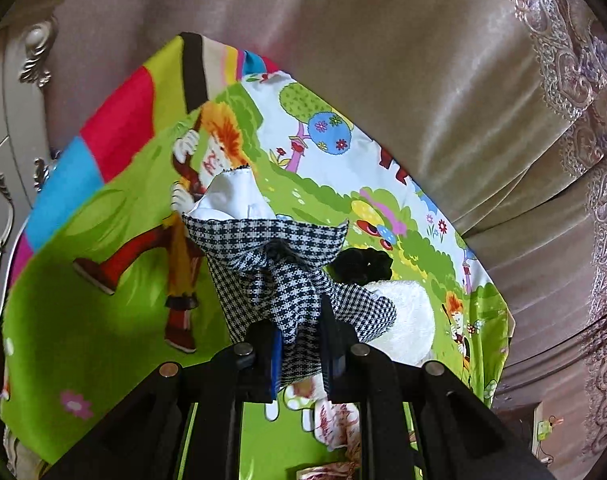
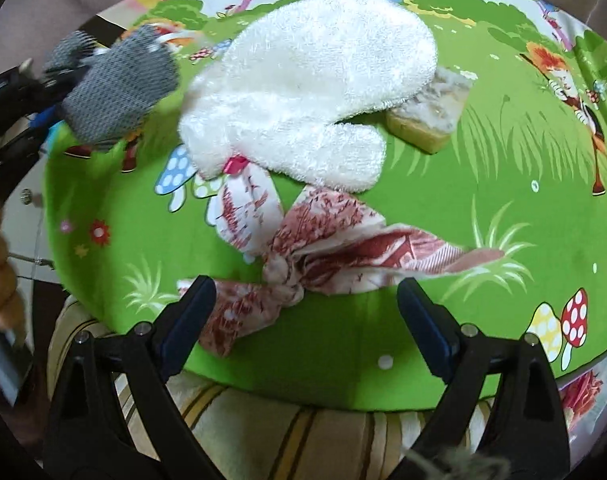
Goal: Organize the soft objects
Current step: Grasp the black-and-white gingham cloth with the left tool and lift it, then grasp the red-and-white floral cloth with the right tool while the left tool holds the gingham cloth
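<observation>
My left gripper is shut on a black-and-white houndstooth cloth and holds it above the green cartoon cloth. The same cloth shows blurred at the left of the right wrist view. A white fluffy mitten lies in the middle of the green cloth; it also shows in the left wrist view. A red-and-white patterned knotted cloth lies in front of it. My right gripper is open, its fingers either side of the knotted cloth's near end.
A tan sponge block sits partly under the mitten. A small black object lies behind the houndstooth cloth. Brown curtains hang behind, and a white carved cabinet stands at the left. A striped cushion lies below the table edge.
</observation>
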